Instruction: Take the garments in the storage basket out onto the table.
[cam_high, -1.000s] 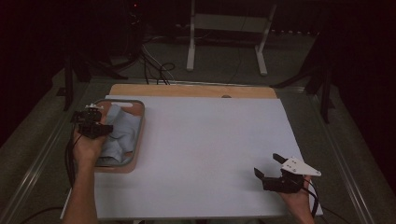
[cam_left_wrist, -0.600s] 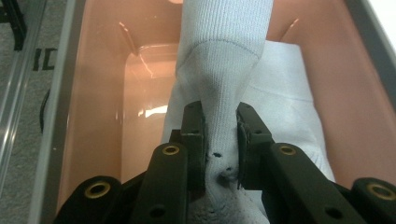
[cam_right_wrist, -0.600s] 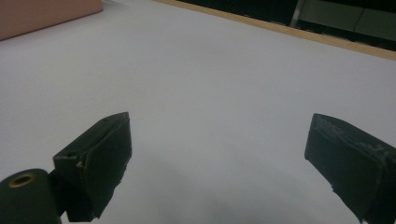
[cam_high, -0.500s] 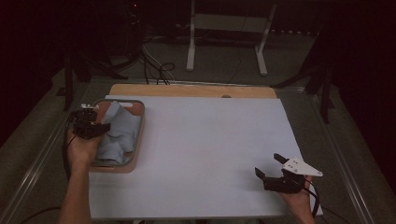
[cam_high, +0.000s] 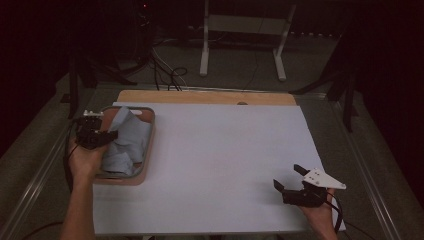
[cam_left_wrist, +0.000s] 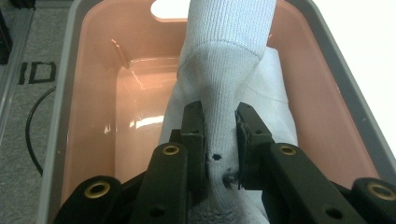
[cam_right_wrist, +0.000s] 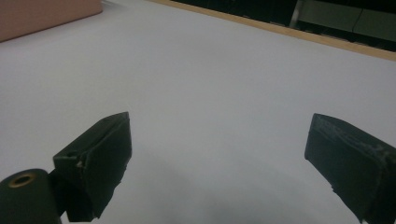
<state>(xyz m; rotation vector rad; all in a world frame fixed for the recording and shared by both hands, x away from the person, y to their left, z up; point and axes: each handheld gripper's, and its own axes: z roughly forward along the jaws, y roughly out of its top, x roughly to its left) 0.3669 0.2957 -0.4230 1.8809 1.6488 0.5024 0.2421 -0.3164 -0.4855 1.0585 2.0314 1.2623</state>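
Pale grey ribbed-knit sock (cam_left_wrist: 224, 70): gripped by left gripper (cam_left_wrist: 219, 135) fingers, partly lifted inside salmon-pink plastic tray (cam_left_wrist: 93, 93); removal judged begun, not completed. Right gripper (cam_high: 290, 180): spread, unladen, over white worktop (cam_high: 225, 160)

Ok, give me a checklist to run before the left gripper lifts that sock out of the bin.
1. Left gripper closed on the sock: ok, both jaws pinch the knit fabric.
2. Bite deep enough: ok, fabric fills the gap between the jaws.
3. One sock alone in the grip: cannot tell; more pale fabric lies underneath.
4. Sock free of the bin rim: ok, it rises from the middle of the bin.
5. Right gripper clear of the path: ok, open near the far corner of the table.
6. Landing spot on the white table: ok, bare.
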